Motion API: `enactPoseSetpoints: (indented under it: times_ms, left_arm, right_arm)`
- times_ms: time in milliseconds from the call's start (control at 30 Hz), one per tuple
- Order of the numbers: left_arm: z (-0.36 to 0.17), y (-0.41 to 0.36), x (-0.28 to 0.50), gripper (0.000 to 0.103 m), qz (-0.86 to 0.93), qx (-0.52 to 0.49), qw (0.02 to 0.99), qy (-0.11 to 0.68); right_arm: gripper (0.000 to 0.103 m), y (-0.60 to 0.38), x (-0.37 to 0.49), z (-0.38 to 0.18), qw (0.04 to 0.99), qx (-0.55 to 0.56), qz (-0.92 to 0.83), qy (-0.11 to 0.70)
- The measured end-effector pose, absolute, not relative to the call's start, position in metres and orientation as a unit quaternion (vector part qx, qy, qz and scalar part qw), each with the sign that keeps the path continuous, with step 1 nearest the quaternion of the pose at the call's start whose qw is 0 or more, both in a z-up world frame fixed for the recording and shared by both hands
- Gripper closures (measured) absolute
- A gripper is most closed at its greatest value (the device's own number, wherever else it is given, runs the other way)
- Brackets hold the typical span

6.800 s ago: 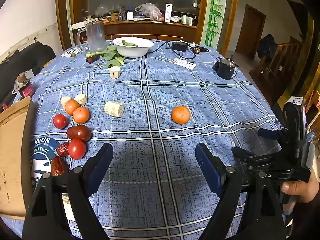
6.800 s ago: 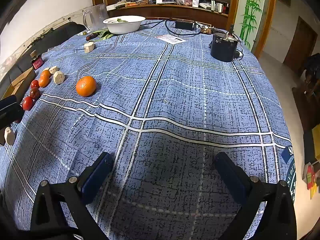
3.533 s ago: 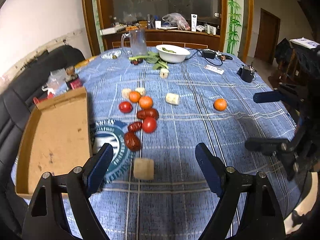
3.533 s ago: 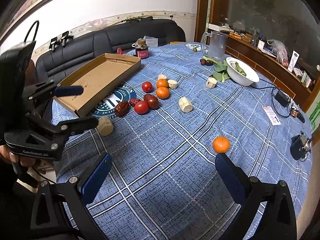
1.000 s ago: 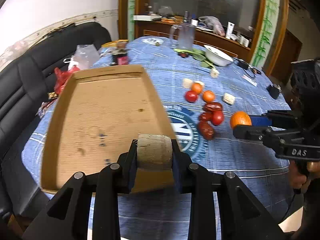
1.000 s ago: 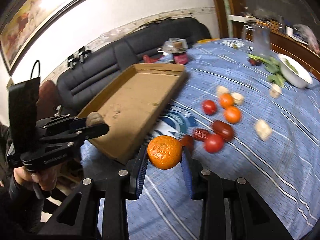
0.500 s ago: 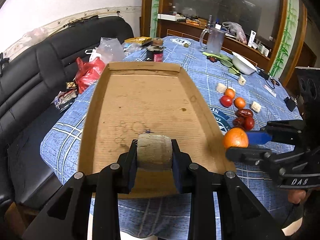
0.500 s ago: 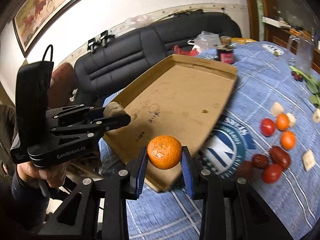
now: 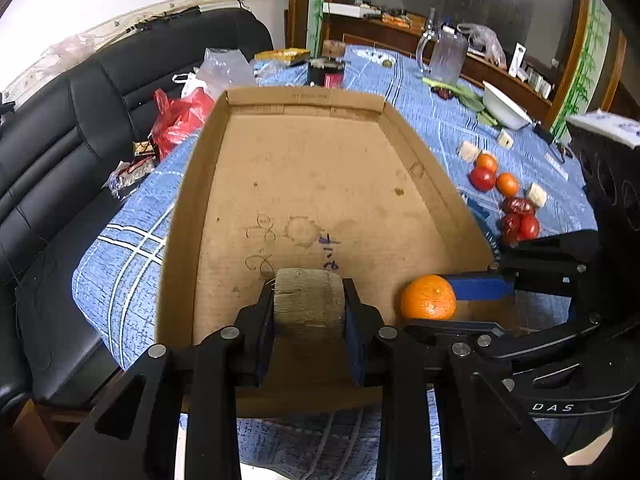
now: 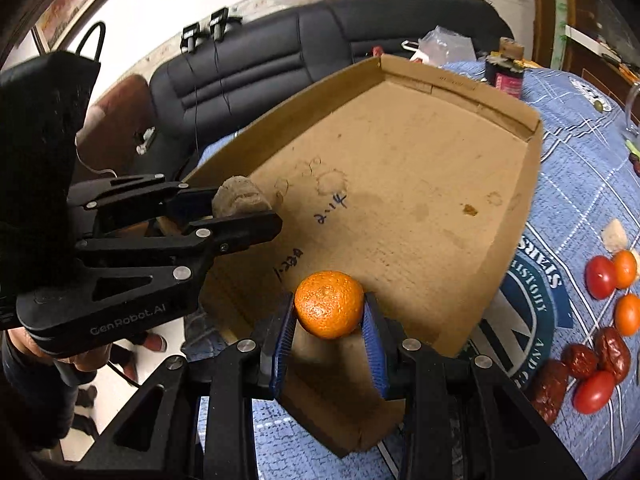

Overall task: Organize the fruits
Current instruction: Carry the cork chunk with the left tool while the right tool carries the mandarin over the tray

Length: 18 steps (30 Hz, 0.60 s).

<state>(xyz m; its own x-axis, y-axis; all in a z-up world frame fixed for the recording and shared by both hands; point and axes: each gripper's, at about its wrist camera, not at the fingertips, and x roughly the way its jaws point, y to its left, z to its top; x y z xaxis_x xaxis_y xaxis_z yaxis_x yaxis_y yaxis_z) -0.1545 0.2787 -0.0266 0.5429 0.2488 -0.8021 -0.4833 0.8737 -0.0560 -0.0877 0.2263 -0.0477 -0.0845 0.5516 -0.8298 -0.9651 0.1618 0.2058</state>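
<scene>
My left gripper (image 9: 310,312) is shut on a pale beige cut chunk (image 9: 309,300), held above the near end of the shallow cardboard tray (image 9: 304,184). My right gripper (image 10: 329,320) is shut on an orange mandarin (image 10: 329,304), which hangs over the tray's (image 10: 400,184) near corner. In the left wrist view the mandarin (image 9: 428,297) and the right gripper (image 9: 440,304) sit just right of the chunk. In the right wrist view the left gripper (image 10: 244,208) with the chunk (image 10: 238,200) is at the left. No fruit lies in the tray.
Tomatoes (image 9: 482,178), small oranges (image 9: 507,183), red dates (image 9: 518,206) and pale chunks (image 9: 535,194) lie on the blue checked tablecloth (image 9: 440,128) right of the tray. A black sofa (image 9: 80,128) with bags stands left. A white bowl (image 9: 505,110) and glass jug (image 9: 444,58) stand far back.
Both grippers have moved over the tray and sunk a little, each still holding its piece. The right one with the mandarin has come close beside the left one.
</scene>
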Motion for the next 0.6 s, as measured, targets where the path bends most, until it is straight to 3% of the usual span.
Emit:
enactPoseSetpoints:
  times_ms: [300, 433, 600]
  left_arm:
    - [-0.036, 0.277, -0.152, 0.075, 0.218, -0.132, 0.857, 0.448]
    - [-0.034, 0.275, -0.155, 0.055, 0.234, -0.124, 0.856, 0.444]
    - [-0.022, 0.271, -0.161, 0.053, 0.246, -0.120, 0.860, 0.430]
  right_arm:
    - [0.067, 0.229, -0.085, -0.051, 0.628, -0.247, 0.599, 0.431]
    - [0.051, 0.222, -0.085, -0.045, 0.636, -0.235, 0.601, 0.423]
    - [0.049, 0.210, -0.084, -0.035, 0.644, -0.221, 0.603, 0.416]
